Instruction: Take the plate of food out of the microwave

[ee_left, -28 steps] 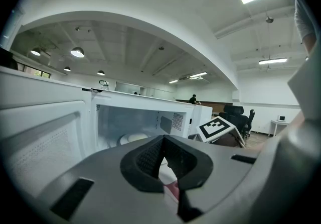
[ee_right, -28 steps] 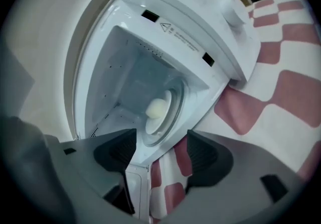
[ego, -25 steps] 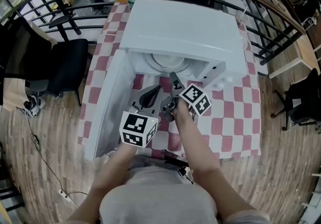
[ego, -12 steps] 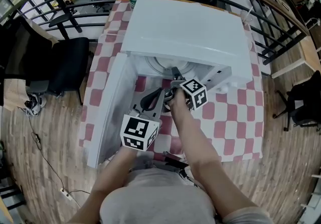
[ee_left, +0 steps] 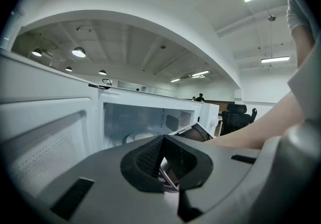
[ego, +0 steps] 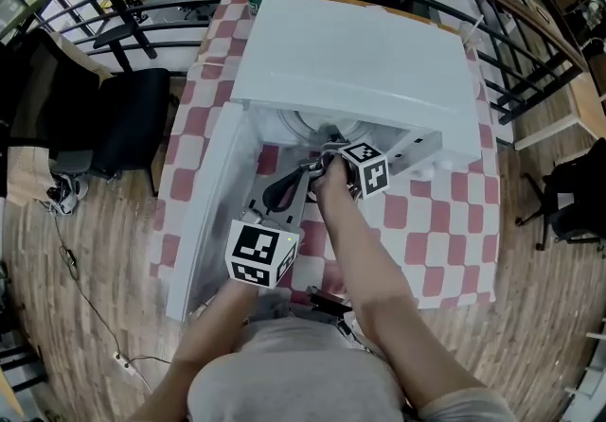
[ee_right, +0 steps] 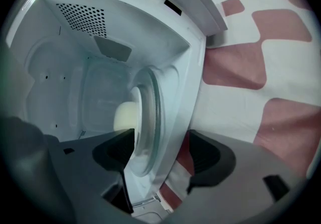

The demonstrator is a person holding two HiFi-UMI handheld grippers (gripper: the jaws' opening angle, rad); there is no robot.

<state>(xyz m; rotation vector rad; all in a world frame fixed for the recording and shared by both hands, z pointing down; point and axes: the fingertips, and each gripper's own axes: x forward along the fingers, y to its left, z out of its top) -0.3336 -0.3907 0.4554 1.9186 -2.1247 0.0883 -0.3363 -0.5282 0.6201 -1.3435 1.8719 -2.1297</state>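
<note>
Reaching into the open microwave (ego: 350, 51) is judged the step in hand: the plate (ee_right: 148, 117) inside is straddled at its near rim by the right gripper (ee_right: 160, 155), whose wide jaws have just been opening. A squeeze on that rim is called for next, the left gripper (ee_left: 161, 160) being held pinched together outside.

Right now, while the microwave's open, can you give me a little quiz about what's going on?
1. True or false: the door of the microwave is closed.
2. What sits between the right tongs? A a water bottle; B the edge of the plate; C a spoon.
3. Fill in: the left tongs are ____ (open or shut).
Key: 1 false, it stands wide open. 2 B; those tongs are open, have just been opening, and don't squeeze it. 3 shut, holding nothing.
</note>
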